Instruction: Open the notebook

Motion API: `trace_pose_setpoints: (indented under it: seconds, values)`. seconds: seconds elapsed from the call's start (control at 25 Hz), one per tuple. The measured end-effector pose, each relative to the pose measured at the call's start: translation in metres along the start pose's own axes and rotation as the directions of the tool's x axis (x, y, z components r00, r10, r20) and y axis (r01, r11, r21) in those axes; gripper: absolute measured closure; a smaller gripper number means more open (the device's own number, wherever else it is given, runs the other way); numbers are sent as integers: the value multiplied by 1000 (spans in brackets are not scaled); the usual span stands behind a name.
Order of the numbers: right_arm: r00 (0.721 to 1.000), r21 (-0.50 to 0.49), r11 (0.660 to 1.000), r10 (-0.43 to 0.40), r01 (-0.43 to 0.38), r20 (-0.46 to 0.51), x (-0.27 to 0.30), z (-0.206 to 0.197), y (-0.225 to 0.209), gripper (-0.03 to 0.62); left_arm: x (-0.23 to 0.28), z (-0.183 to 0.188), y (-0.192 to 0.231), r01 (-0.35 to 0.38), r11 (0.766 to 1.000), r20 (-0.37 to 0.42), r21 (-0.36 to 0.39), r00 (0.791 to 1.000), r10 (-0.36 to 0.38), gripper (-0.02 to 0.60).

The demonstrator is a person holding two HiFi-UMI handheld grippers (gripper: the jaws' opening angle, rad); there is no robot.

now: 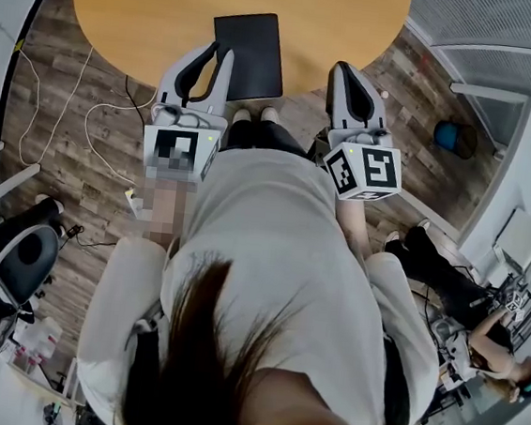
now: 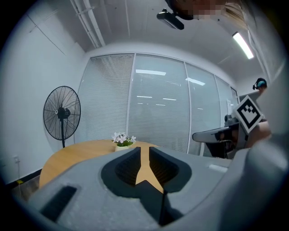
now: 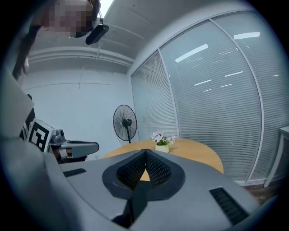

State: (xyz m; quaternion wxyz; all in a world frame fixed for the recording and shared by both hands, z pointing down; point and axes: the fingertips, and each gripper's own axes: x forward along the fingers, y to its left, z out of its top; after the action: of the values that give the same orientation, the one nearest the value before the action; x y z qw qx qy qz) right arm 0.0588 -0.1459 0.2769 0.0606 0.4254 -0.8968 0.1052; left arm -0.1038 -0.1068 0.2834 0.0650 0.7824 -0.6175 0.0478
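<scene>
While the notebook [image 1: 249, 54] lies closed on the table [image 1: 126, 13], your left claw [image 2: 144, 151] gapes slightly, empty; your right claw [image 3: 145, 153] is pinched together, empty; flowers [image 2: 123, 139] stand beyond.

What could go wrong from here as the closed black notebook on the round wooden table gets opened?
1. The flat black notebook lies right at the near edge of the round wooden table; a clumsy push could slide it off.
2. The left tongs stand only narrowly apart and the right tongs are shut, so neither is likely to grip the notebook without opening wider.
</scene>
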Motion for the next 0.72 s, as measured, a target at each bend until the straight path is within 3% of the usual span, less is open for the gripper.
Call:
trace_pose_setpoints:
  seconds: [0.44,0.72]
  values:
    - [1000,15,1000,27,-28,11,4,11,-35,592,14,9,-5,-78,997,5,1,997,78,509]
    - [999,27,999,34,-35,13,12,13,-51,591,29,10,-7,-91,996,-4,9,996,91,509]
